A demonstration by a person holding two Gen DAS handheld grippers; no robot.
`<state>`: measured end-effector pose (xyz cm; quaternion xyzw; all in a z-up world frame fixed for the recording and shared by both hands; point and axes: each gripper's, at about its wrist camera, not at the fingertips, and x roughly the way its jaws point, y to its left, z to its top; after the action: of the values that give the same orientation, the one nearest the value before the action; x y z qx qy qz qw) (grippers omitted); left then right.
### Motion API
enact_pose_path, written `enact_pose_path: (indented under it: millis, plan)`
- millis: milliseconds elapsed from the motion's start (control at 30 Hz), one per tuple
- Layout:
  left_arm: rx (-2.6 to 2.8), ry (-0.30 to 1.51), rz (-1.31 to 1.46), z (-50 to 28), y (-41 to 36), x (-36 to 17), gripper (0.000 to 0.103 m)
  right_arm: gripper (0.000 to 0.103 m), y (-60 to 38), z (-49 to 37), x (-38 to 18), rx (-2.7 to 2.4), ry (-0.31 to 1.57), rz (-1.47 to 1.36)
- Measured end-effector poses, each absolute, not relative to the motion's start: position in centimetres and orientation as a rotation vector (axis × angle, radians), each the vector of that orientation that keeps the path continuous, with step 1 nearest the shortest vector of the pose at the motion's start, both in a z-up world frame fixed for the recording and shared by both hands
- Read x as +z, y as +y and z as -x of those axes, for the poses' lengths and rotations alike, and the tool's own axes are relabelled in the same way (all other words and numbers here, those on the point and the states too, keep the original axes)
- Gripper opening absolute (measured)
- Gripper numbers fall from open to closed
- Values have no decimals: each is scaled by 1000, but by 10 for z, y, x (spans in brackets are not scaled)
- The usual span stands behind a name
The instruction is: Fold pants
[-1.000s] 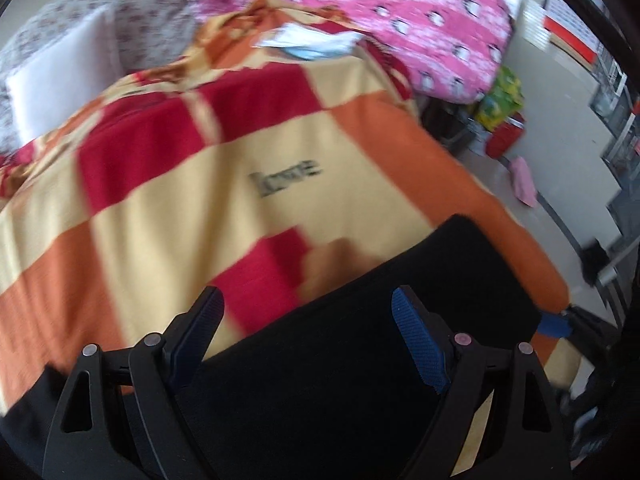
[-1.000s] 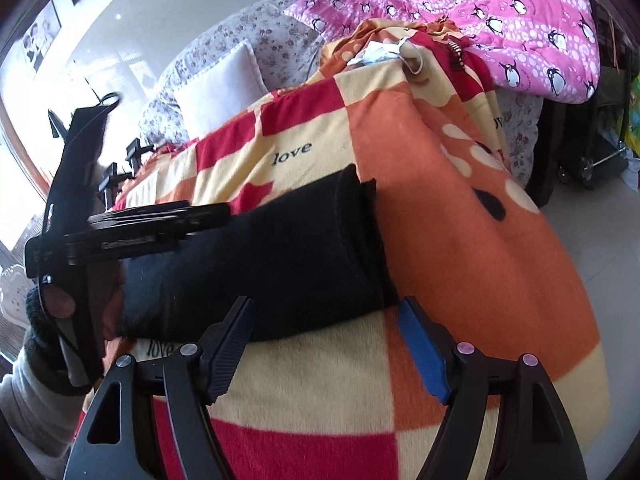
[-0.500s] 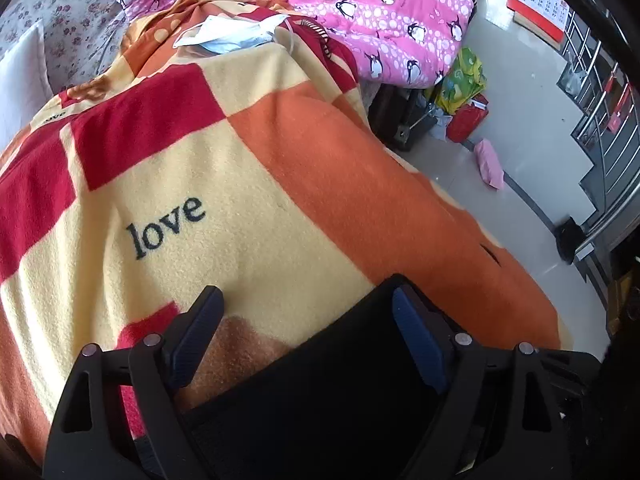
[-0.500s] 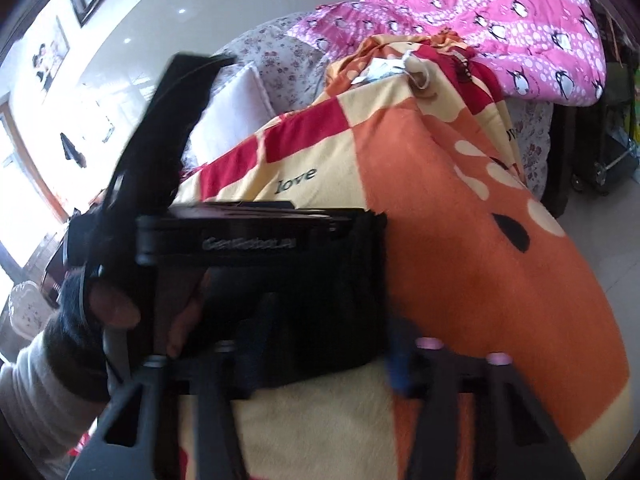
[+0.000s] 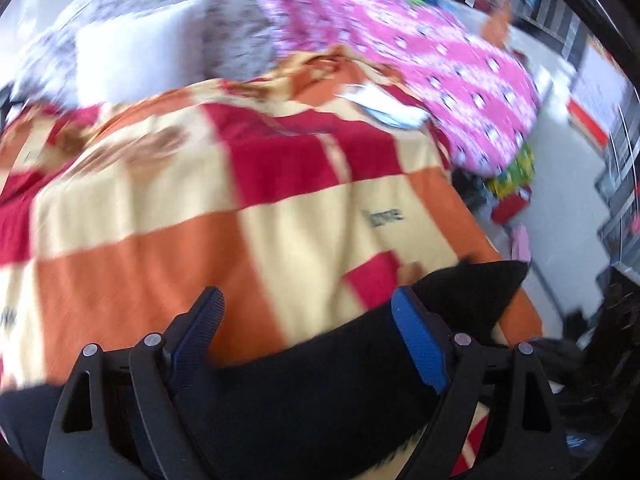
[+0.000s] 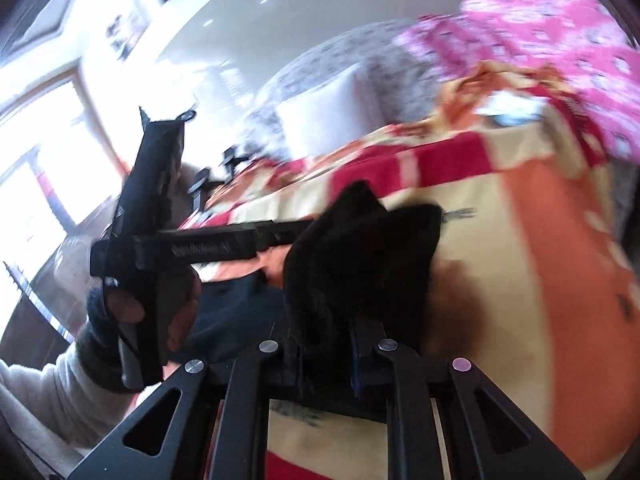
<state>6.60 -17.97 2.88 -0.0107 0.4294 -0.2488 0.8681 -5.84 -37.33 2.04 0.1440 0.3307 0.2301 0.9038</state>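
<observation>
Black pants (image 6: 360,256) lay on the checked blanket (image 5: 160,240). The right gripper (image 6: 326,354) had just closed, pinching an edge mid-fold; the left gripper (image 5: 308,332) stood spread. Next, carry that edge across.

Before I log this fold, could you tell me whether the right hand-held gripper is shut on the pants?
Shut on the pants: the right hand-held gripper has just been closing, and black cloth bunches between its pads.
</observation>
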Motion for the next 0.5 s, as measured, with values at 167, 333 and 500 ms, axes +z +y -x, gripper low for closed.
enact_pose_path:
  millis: [167, 333, 500]
  plan:
    - [-414, 925, 39, -54, -132, 6, 86, 28, -309, 28, -25, 568, 835, -267]
    - [-408, 991, 111, -46, -119, -17, 86, 61, -318, 50, -3, 642, 804, -295]
    - [-437, 1008, 100, -38, -145, -25, 87, 65, -368, 59, 6, 490, 736, -330]
